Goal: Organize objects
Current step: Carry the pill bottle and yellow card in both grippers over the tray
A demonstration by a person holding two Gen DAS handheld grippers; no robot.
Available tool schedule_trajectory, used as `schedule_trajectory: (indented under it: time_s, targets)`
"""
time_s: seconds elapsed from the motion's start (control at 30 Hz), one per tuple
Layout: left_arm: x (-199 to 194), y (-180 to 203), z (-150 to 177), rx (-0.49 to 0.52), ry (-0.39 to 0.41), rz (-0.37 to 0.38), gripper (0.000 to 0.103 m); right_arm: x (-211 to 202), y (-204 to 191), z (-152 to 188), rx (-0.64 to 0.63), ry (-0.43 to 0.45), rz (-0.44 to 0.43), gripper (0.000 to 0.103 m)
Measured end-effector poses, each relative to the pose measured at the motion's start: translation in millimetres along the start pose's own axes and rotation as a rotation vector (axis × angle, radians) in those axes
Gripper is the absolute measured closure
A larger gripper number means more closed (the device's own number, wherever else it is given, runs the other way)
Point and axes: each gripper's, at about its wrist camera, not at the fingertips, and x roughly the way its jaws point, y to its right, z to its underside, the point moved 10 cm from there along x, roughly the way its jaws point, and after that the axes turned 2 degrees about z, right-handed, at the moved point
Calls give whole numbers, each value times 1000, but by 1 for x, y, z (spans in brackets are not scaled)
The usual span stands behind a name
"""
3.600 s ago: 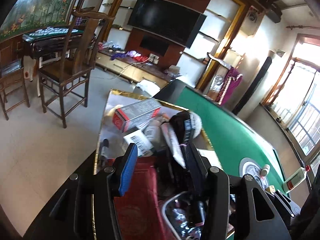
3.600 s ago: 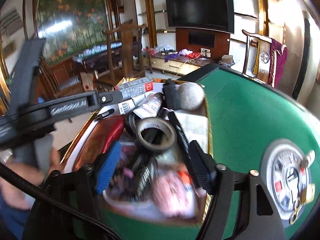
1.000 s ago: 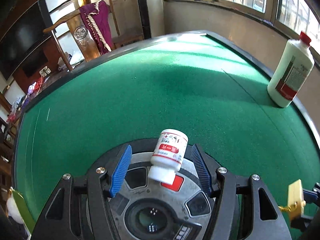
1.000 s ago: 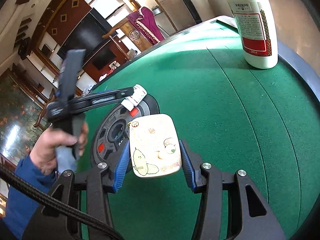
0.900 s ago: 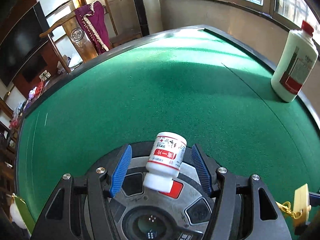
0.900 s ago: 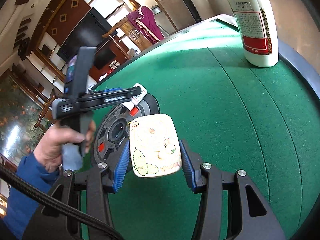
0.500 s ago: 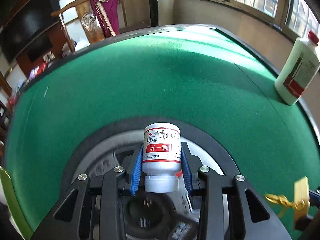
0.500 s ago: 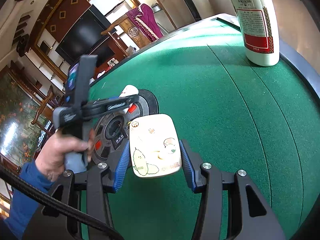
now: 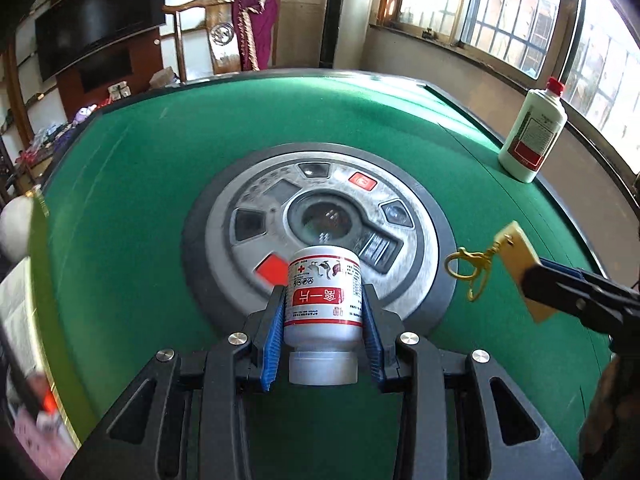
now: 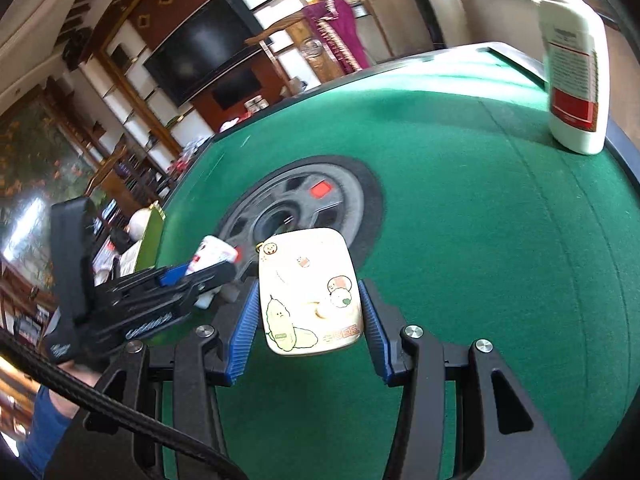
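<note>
Left claw [image 9: 323, 330] is clamped on a small white plastic pill bottle with a red label band [image 9: 323, 312], blue pads pressing both sides of it, cap end toward the camera and base pointing out over the tabletop. The bottle hangs above the near edge of the round grey control hub with red and dark buttons [image 9: 320, 216] set into the middle of the green felt tabletop [image 9: 160, 168].

Over on the right, the right claw [image 10: 308, 314] grips a flat cream-coloured rounded-rectangle case printed with cartoon pickle and face stickers [image 10: 310, 296], blue pads tight on its two long edges. In the left wrist view that same case shows edge-on as a tan slab with a gold clasp and chain [image 9: 474, 266] dangling from its far end, just beside the hub's right rim. The case is held above the felt, near the hub.

From the right wrist view, the left claw comes in from the left with the pill bottle in it, a hand in a blue sleeve [image 10: 44, 428] gripping its handle.

Far right corner of the tabletop: a tall white bottle with a red cap and red-and-white label [image 9: 534, 136] stands upright near the dark rim, well apart from both claws. At the left edge, a gold-rimmed tray [image 9: 40, 280] of blurred clutter.
</note>
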Motion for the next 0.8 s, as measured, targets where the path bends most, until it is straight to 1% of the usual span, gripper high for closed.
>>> schedule_trajectory:
  time_s: [0.13,0.17,0.3,0.43,0.57,0.7,0.8]
  targets:
    - [-27,-17,13,25,78,-75,73,10,-18,10,-29,-23,-32,56]
    - [-33,-22,14,11,97,-87,73,13,-21,12,-35,-29,-38,56]
    - [-45,-42,15,-18,150,-115,73,20,-36,21,-84,-35,-35,56]
    - [-53,-50,11,-1,198,-160,73,21,-50,28,-117,-28,-42,56]
    - [-54,-53,8,22,220,-191,72,21,-55,32,-128,-25,-45,56]
    - [-51,-53,7,52,224,-214,72,23,-57,36,-125,-32,-49,56]
    - [-50,-52,7,58,224,-216,72,26,-58,38,-129,-41,-49,56]
